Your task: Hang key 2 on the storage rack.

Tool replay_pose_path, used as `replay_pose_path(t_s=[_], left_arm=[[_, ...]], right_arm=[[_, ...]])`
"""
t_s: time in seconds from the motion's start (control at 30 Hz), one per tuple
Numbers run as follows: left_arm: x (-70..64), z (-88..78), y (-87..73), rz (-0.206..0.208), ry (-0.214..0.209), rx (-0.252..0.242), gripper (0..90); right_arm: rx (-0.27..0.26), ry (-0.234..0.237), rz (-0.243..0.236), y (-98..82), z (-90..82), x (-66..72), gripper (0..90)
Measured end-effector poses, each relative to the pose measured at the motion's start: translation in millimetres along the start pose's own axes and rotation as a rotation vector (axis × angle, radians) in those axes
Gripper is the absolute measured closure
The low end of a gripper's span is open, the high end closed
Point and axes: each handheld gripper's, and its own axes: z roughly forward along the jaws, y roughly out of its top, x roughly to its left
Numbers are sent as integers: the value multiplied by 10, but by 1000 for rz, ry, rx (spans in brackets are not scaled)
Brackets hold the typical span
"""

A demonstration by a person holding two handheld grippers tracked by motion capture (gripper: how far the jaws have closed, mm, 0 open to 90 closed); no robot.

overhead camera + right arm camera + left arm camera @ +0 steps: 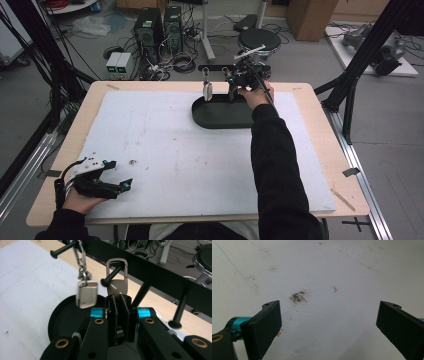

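Keychain (117, 288) clamped in right tool (119, 306), tray (62, 315) below

The right gripper (118, 305) has its two black jaws squeezed on the bottom of a smooth brown key tag (117, 288). The tag's metal clip (117, 264) hangs on a black peg (111, 274). Just beside it, a shiny silver square tag (86, 294) dangles on a chain from another black peg (63, 249). Below sits a black oval tray (63, 317).
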Motion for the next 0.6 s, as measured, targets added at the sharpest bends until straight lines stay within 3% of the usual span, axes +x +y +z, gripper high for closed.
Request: replay_pose_path(t_s=[0.23,0.3,0.4,0.6], left_arm=[[7,3,-9,-3,-2,3,66],[3,-4,-9,-5,-3,-3,66],[7,-14,-10,-8,-4,-8,66],[-1,-13,-9,-7,-4,-8,66]], right_arm=[[7,-14,16,-9,99,1,825],[19,-19,51,-24,117,-5,752],[32,-27,58,-38,106,4,641],[54,23,71,-60,18,33,377]])
